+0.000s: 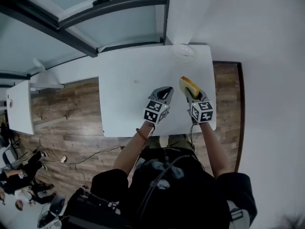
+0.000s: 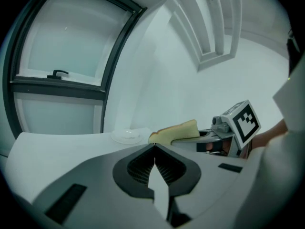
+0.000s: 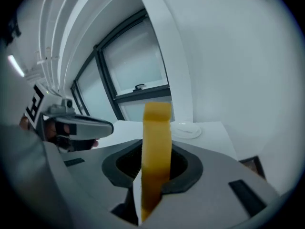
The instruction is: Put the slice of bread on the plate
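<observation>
A yellow slice of bread (image 3: 156, 147) stands on edge between the jaws of my right gripper (image 3: 152, 163), which is shut on it. In the head view the bread (image 1: 188, 86) sticks out ahead of the right gripper (image 1: 194, 97), above the white table (image 1: 128, 104). The white plate (image 1: 183, 52) lies at the table's far right corner, well beyond the bread. My left gripper (image 1: 164, 95) hovers just left of the right one, its jaws closed together and empty. From the left gripper (image 2: 153, 149) view the bread (image 2: 175, 131) and plate (image 2: 126, 136) show ahead.
A white wall runs along the right side of the table, and a dark-framed window (image 1: 86, 8) stands behind it. Wooden floor (image 1: 66, 109) shows to the left, with another white table (image 1: 20, 106) at the far left. People sit at the lower left.
</observation>
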Action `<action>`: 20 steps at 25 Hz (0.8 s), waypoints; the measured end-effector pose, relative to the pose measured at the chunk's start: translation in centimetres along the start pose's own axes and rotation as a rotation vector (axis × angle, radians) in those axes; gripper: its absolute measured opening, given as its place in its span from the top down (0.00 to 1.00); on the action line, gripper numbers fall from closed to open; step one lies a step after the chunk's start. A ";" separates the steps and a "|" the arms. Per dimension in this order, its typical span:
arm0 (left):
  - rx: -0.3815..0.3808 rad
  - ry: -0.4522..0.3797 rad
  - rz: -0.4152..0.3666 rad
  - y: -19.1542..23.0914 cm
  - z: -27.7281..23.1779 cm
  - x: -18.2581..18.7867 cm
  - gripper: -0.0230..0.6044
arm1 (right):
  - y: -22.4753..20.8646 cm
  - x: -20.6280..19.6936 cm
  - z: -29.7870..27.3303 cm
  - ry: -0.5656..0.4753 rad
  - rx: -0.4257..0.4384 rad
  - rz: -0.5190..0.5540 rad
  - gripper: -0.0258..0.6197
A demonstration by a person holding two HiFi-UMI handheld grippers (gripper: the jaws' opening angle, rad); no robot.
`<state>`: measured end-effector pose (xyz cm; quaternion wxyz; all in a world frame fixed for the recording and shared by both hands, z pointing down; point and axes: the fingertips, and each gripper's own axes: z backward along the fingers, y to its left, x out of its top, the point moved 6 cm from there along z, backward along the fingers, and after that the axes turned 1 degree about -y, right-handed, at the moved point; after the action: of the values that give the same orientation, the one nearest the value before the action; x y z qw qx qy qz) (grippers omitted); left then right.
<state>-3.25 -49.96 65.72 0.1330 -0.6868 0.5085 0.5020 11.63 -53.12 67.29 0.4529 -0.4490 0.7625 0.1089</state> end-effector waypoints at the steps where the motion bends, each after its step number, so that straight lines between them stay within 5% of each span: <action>1: 0.013 0.008 0.002 0.6 -1.2 -0.1 0.95 | -0.9 0.6 -1.8 0.007 -0.013 0.067 0.81; 10: 0.100 0.022 0.056 5.7 -7.6 1.2 0.95 | -7.4 4.8 -15.2 0.132 -0.114 0.572 0.81; 17: 0.106 -0.005 0.181 5.7 -6.5 -0.2 0.95 | -9.4 5.3 -21.9 0.255 -0.300 1.301 0.81; 20: 0.120 -0.017 0.227 5.2 -5.5 -1.2 0.95 | -9.4 4.3 -23.7 0.305 -0.282 1.451 0.81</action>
<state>-4.52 -55.39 70.98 0.1204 -0.6113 0.6110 0.4884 4.12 -74.58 79.53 0.0955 0.1021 0.8999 0.4130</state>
